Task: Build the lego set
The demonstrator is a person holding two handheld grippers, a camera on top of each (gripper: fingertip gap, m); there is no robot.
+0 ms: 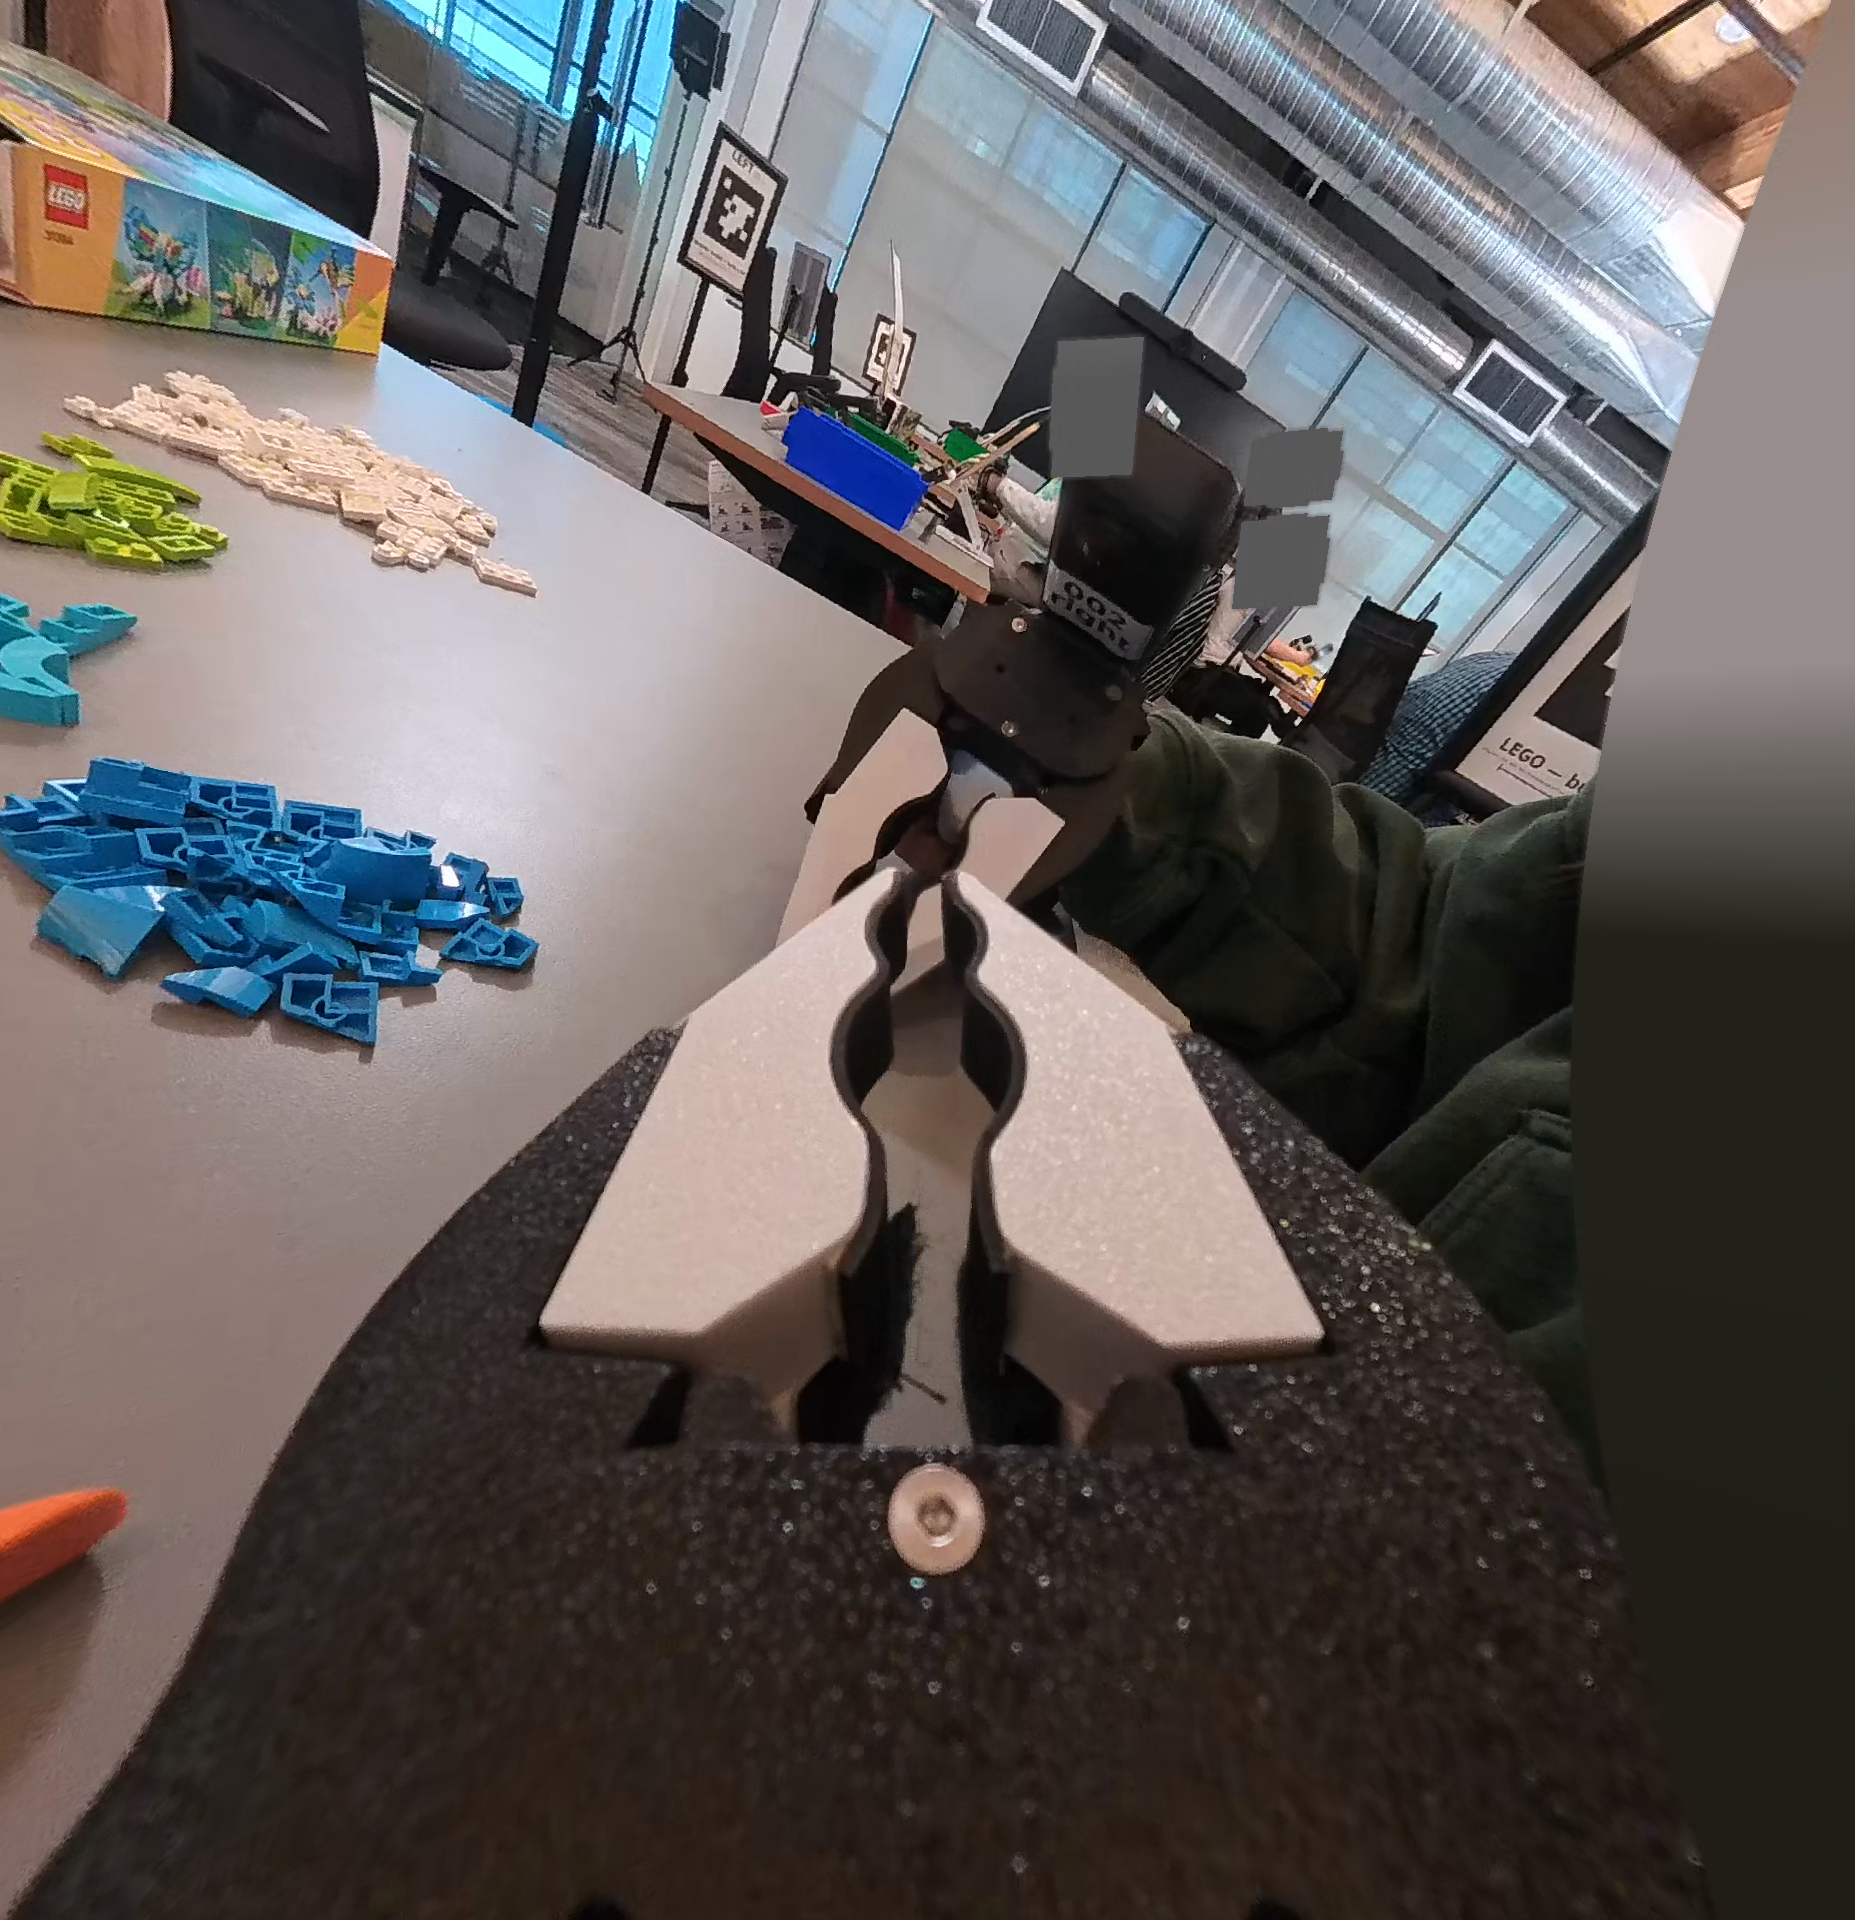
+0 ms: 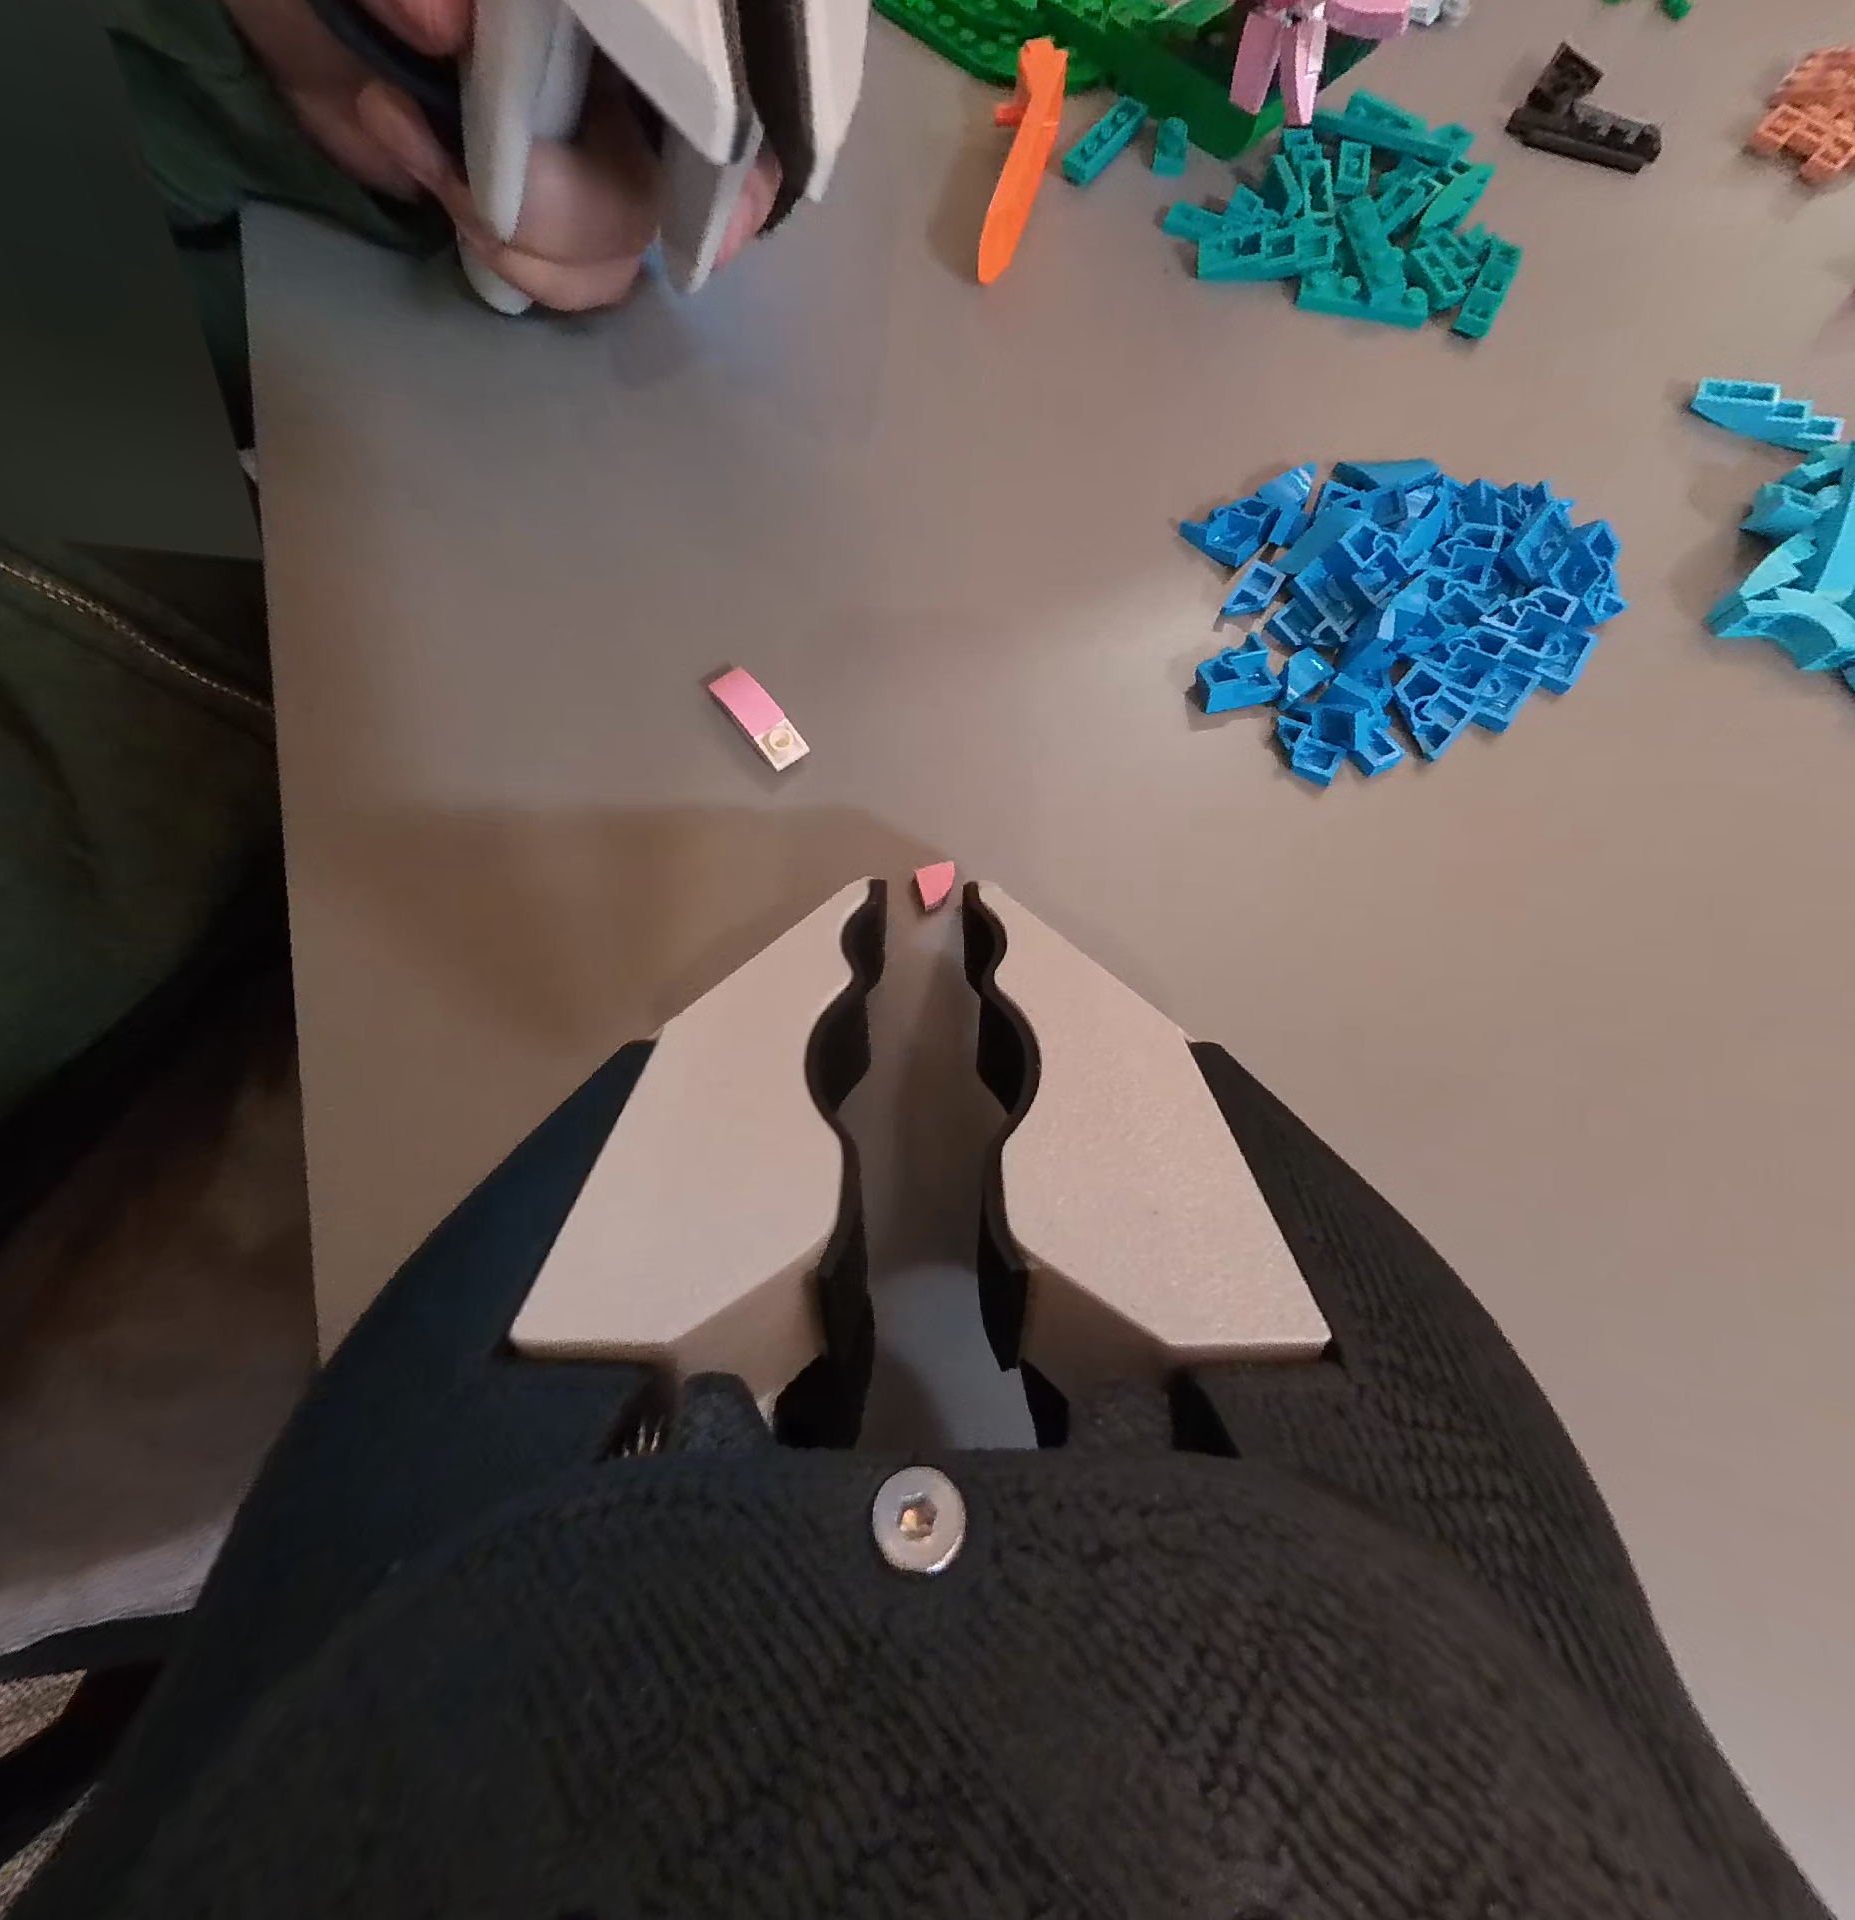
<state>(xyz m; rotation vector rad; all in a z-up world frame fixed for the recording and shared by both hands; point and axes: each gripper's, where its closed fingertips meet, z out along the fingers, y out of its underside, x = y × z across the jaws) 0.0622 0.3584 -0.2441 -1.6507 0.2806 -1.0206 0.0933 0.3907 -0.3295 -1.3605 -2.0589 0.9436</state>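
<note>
My right gripper [image 2: 923, 894] is open by a narrow gap and points down at the grey table [image 2: 694, 468]. A small pink piece [image 2: 933, 885] lies on the table just at its fingertips, not gripped. A pink curved tile with a white end [image 2: 759, 717] lies a little ahead to the left. My left gripper [image 1: 923, 883] is open by a slim gap with nothing between its pads. It hovers blurred at the top left of the right wrist view [image 2: 642, 156], held by a hand. The right gripper's black body [image 1: 1048, 686] shows just beyond the left fingertips.
Sorted piles lie on the table: blue [image 2: 1411, 613], teal [image 2: 1359, 229], turquoise [image 2: 1816, 582], white [image 1: 310, 468], lime [image 1: 102, 504]. An orange piece [image 2: 1022, 166], a green base build [image 2: 1141, 42] and black pieces [image 2: 1583, 114] sit far off. The set's box [image 1: 206, 249] stands behind. The table edge [image 2: 268, 623] runs at left. There is about 10 cm between the tips of the two grippers. My left tips are roughly 20 cm from the green base build [image 2: 1141, 42].
</note>
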